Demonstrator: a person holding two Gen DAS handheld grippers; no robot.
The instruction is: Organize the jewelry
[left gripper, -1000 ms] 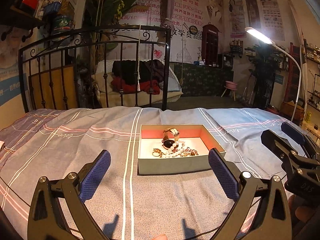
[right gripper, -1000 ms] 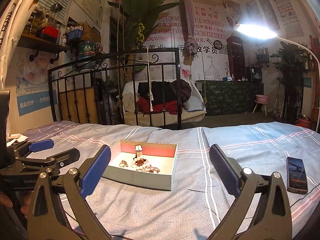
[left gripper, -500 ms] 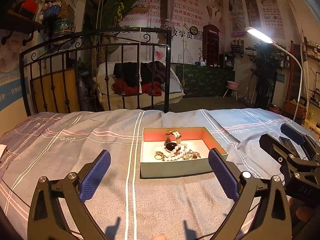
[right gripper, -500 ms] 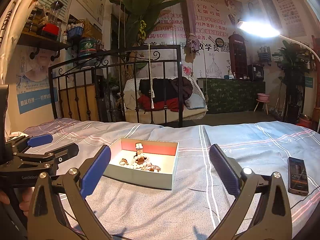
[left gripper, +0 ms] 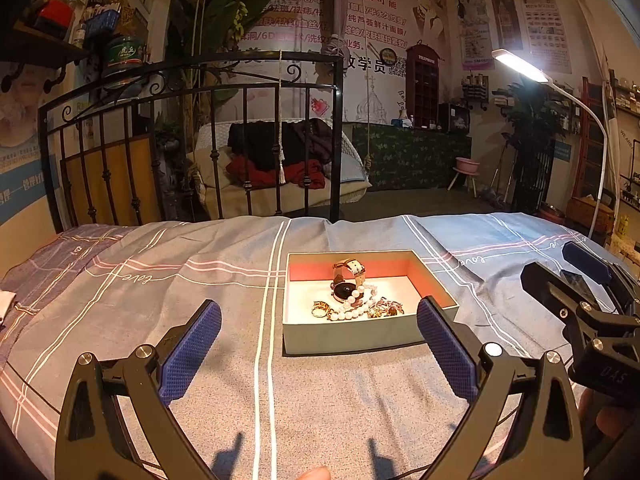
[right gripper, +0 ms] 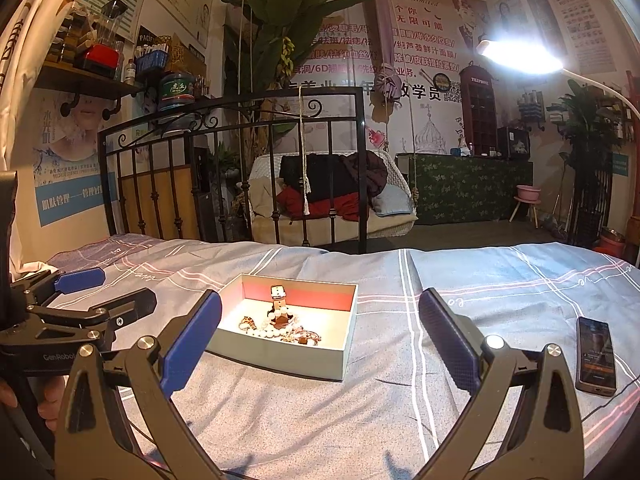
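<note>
- Left wrist view: left gripper [left gripper: 318,334] spread wide, empty; shallow grey cardboard box [left gripper: 362,336] mid-bedspread holds tangled jewelry [left gripper: 356,300].
- Right gripper [right gripper: 320,334] likewise agape.
- Advice: pinch one piece, lift slowly.

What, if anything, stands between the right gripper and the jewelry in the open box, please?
Nothing visible does. The right gripper is open, with only bare bedsheet before the box. Its near wall must be cleared to reach the jewelry.
</note>
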